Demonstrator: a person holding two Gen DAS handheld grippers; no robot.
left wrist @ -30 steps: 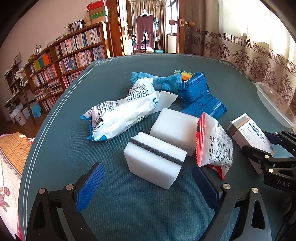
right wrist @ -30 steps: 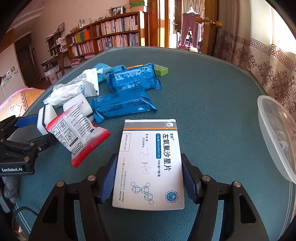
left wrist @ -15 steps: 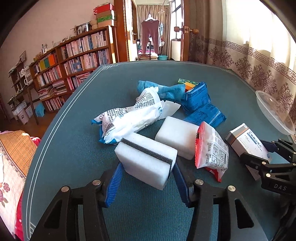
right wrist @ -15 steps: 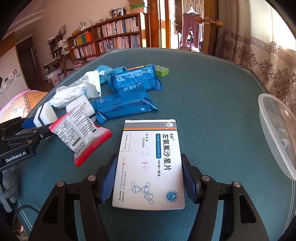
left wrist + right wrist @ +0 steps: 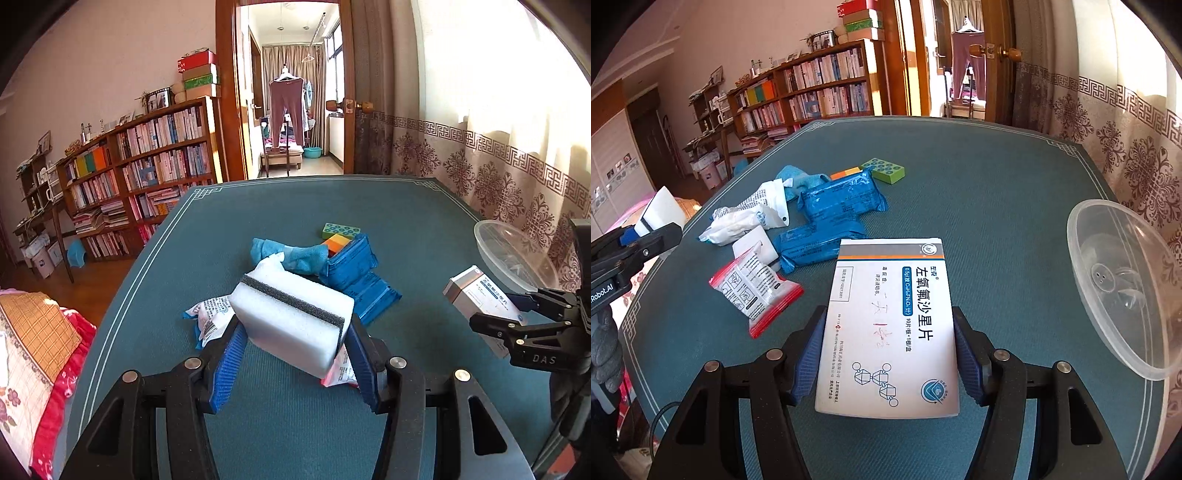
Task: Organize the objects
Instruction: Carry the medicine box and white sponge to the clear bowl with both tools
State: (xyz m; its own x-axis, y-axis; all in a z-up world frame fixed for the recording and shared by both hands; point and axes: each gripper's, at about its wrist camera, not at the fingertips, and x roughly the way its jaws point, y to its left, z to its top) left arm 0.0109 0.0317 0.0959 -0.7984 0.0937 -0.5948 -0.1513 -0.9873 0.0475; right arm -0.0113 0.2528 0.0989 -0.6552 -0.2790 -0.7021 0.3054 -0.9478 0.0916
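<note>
Gripping 1 white sponge across its short sides, the left gripper has closed from wide open and raised it off the green table. The right gripper stays clamped on 1 medicine box, also lifted. Clear plastic bowl lies right, likely destination. 4 packets, 1 sponge, 1 cloth remain unsorted.

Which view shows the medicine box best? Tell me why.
The right wrist view: the medicine box lies face-up between the right gripper jaws, its print clear. The left wrist view shows only one end of it, partly behind that gripper.
</note>
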